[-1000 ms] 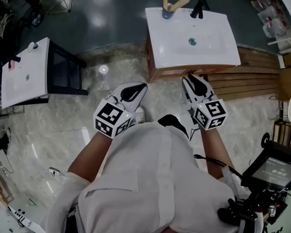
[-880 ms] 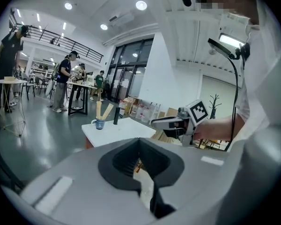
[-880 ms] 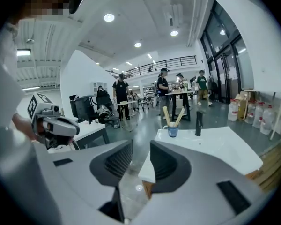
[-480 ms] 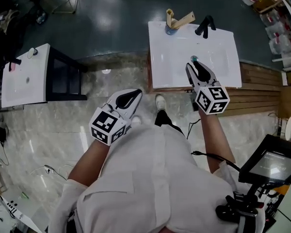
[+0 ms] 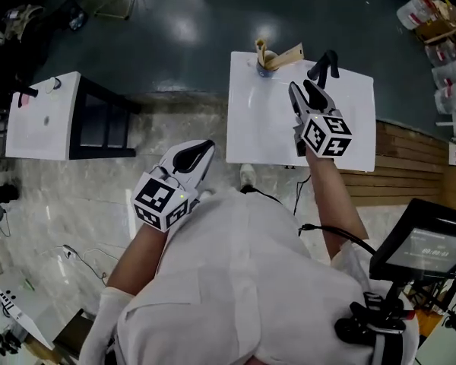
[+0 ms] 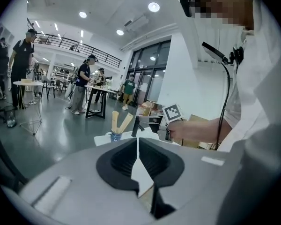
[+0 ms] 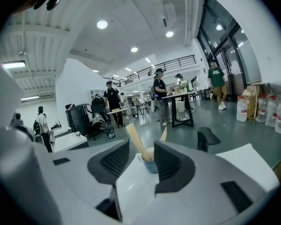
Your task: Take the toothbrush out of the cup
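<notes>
A small blue cup stands at the back left corner of the white sink basin, with wooden toothbrushes leaning out of it. My right gripper hovers over the basin, short of the cup, beside the black faucet. Its jaws have just been opening and hold nothing. In the right gripper view the cup and a toothbrush show beyond the open right gripper. My left gripper is shut and empty, off the basin's left front corner. The left gripper looks toward the cup.
A second white basin on a black stand sits at the left. Wooden planks lie right of the sink, and bottles stand at the far right. A screen device is at the lower right. Several people stand in the background.
The right gripper has travelled from the basin's front edge over the basin toward the cup, and its jaws have spread. The left gripper shifted slightly forward and stays shut.
</notes>
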### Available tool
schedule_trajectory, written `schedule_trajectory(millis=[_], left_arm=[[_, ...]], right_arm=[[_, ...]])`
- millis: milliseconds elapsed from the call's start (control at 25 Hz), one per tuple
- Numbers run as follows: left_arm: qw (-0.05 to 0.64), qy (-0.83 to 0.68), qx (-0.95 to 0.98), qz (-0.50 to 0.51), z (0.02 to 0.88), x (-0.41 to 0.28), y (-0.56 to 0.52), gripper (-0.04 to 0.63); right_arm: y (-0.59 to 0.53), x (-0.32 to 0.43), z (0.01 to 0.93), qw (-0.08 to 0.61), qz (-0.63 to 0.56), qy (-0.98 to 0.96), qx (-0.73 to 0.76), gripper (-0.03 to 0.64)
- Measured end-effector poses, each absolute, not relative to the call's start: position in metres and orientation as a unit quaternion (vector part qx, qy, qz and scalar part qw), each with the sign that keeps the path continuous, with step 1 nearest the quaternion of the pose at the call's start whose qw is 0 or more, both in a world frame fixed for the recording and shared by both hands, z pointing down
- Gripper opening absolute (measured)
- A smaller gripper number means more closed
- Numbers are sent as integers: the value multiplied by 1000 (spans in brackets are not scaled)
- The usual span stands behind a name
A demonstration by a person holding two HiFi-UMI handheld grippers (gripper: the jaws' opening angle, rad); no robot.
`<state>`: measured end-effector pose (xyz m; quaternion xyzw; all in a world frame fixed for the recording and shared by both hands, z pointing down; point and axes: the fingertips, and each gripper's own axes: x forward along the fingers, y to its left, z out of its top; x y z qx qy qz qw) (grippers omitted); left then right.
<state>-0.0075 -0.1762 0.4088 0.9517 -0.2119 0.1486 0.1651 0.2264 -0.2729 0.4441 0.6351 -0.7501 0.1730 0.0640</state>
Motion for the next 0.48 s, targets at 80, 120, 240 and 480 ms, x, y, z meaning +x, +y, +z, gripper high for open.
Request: schedule_trajectory(millis=[80, 120, 240, 480], left_arm=[[168, -226, 947, 151, 412, -2, -187, 8], [171, -233, 945, 151, 414, 0, -192, 8], [169, -249, 942, 149, 412, -1, -194, 8], [170, -286, 930, 154, 408, -17, -180, 8]], right_arm=[[-294, 239, 458, 58, 184, -746, 637, 144], [-303, 244, 465, 59, 186, -746, 637, 146], [-319, 247, 474, 60, 186, -744, 639, 147], [-328, 247, 486, 16, 227, -730, 645, 150]])
